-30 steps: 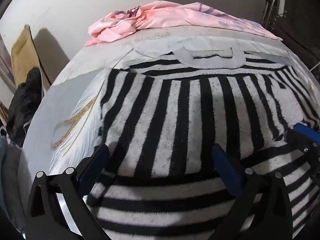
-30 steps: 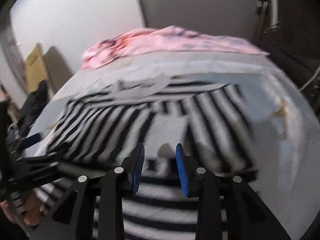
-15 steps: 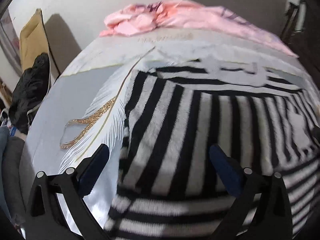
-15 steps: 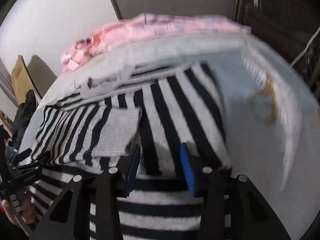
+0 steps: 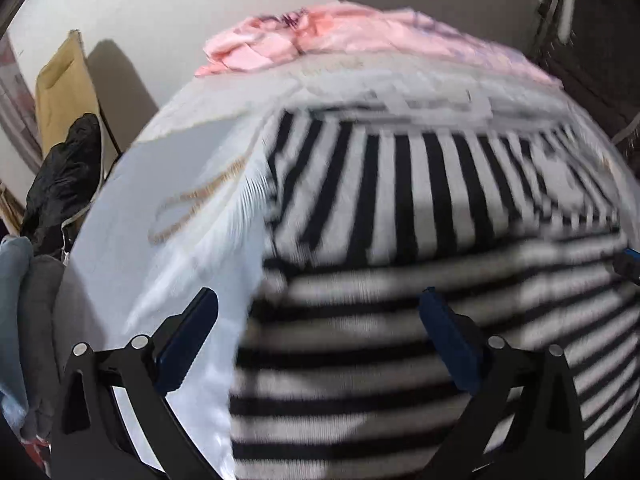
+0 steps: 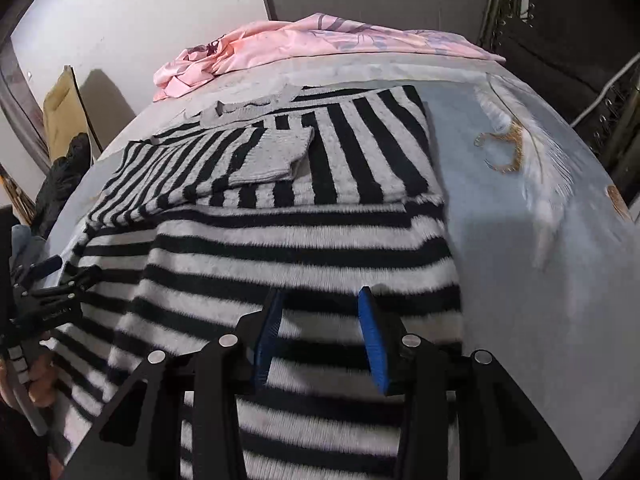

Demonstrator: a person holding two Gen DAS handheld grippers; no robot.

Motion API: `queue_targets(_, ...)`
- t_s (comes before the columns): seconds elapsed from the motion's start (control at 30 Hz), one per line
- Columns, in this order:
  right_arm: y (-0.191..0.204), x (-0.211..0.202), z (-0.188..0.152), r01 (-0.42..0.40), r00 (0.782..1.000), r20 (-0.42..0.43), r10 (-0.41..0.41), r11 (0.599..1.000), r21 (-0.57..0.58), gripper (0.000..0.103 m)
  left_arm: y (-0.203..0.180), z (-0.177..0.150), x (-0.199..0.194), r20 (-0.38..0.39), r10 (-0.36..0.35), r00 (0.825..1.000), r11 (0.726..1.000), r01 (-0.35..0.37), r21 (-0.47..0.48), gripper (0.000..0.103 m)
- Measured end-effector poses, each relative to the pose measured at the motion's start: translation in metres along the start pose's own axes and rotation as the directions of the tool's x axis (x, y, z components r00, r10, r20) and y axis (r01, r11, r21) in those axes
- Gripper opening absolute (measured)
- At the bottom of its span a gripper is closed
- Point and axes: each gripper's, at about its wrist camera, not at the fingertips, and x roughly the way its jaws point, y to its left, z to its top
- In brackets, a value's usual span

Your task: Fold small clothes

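Note:
A black-and-white striped sweater [image 5: 400, 184] lies spread on the bed, with one sleeve [image 6: 260, 152] folded across its body. My left gripper [image 5: 318, 296] hangs open and wide over the sweater's left edge; one finger is over the sheet, the other over the stripes. It also shows at the left rim of the right wrist view as the left gripper [image 6: 52, 276], with a person's hand [image 6: 36, 380] behind it. My right gripper [image 6: 320, 296] hovers over the sweater's [image 6: 280, 240] near part, close to its right edge. Its jaws stand partly apart and grip nothing.
The pale sheet [image 6: 520, 220] carries a white and gold feather print [image 6: 532, 148]. A crumpled pink garment [image 5: 320, 36] lies at the far edge of the bed. A black bag [image 5: 64, 176] and a cardboard piece [image 5: 60, 88] stand left of the bed, and dark furniture [image 6: 560, 20] stands to the right.
Both grippers have drifted apart, the left one to the sweater's left edge and the right one toward its right edge. The right jaws stand slightly wider. The sleeve now lies flat across the body.

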Motion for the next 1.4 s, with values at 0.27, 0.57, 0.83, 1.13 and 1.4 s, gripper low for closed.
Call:
queue_targets(0.27, -0.049, -0.042, -0.023, -0.025, 0.998, 0.06, 0.019, 0.993, 0.112, 0.04, 0.015, -0.03, -0.034, 0.036, 0.018, 0.999, 0.999, -0.017, -0.045, 0.098)
queue_targets(0.57, -0.041, -0.05, -0.058, -0.051, 0.998, 0.025, 0.05, 0.998, 0.031, 0.039, 0.033, -0.065, -0.045, 0.014, 0.01, 1.0, 0.996, -0.009, -0.085, 0.098)
queue_targets(0.83, -0.077, -0.032, -0.006, -0.101, 0.995, 0.037, 0.098, 0.989, 0.105, 0.039, 0.032, -0.066, -0.049, 0.009, 0.001, 1.0, 0.999, 0.0, -0.041, 0.098)
queue_targets(1.13, -0.093, 0.005, 0.007, -0.187, 0.98, -0.028, 0.195, 0.965, 0.184, 0.04, 0.052, 0.002, -0.005, -0.032, -0.183, 0.983, 0.976, 0.177, -0.128, 0.097)
queue_targets(1.4, -0.088, -0.004, -0.014, -0.297, 0.95, -0.037, 0.31, 0.933, 0.202, 0.042, 0.05, -0.002, 0.017, -0.086, -0.271, 0.959, 0.958, 0.26, -0.123, 0.076)
